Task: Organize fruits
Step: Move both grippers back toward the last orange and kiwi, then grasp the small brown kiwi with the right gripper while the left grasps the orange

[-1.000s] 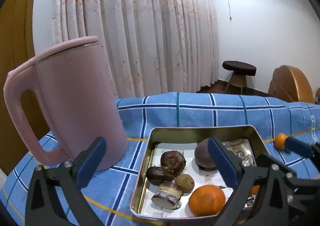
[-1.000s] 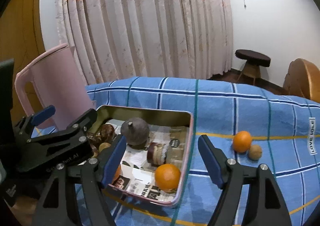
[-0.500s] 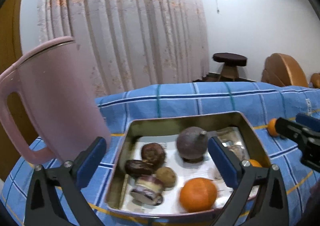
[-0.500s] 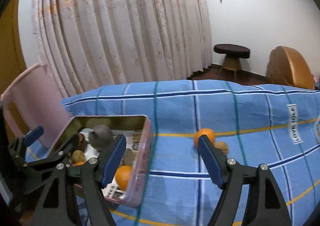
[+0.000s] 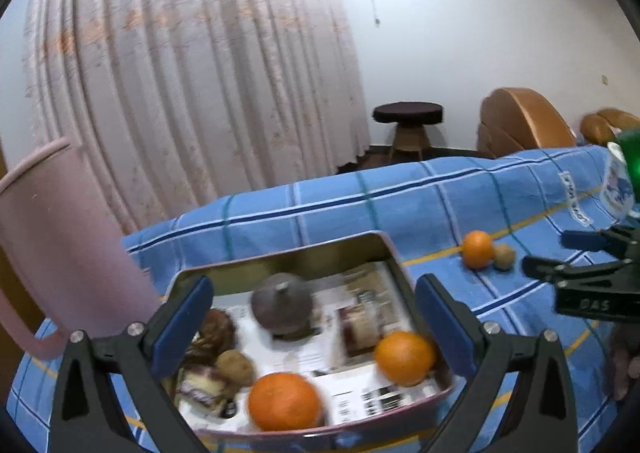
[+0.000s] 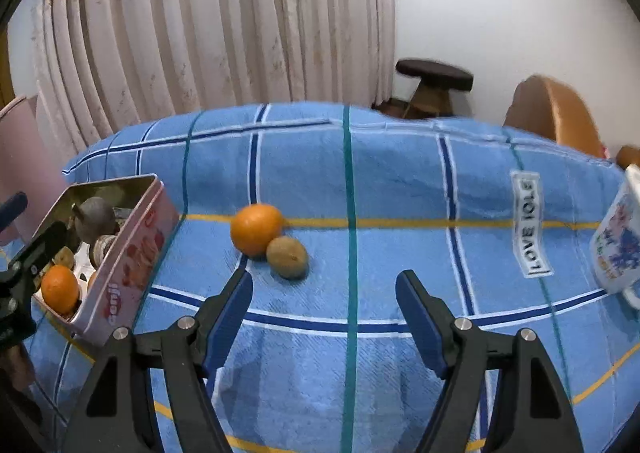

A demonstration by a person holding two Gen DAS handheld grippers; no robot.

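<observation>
Just beyond the right gripper [image 6: 324,301], slightly left, lie an orange [image 6: 257,229] and kiwi [image 6: 287,256], touching; its jaws stand apart, empty.

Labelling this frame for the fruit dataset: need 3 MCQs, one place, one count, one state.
1. Where does the small brown kiwi lie?
A. in the tin
B. on the blue checked cloth, touching the loose orange
C. inside the mug

2. How many oranges lie in the rectangular metal tin, seen from the left wrist?
A. none
B. two
C. four

3. How do the right gripper's jaws stand?
A. open, empty
B. shut on the orange
C. shut on the kiwi

Key: 1 B, the two fruits sit against each other outside the tin. 2 B, two orange fruits sit near its front edge. 3 A, only cloth shows between the blue pads.
</observation>
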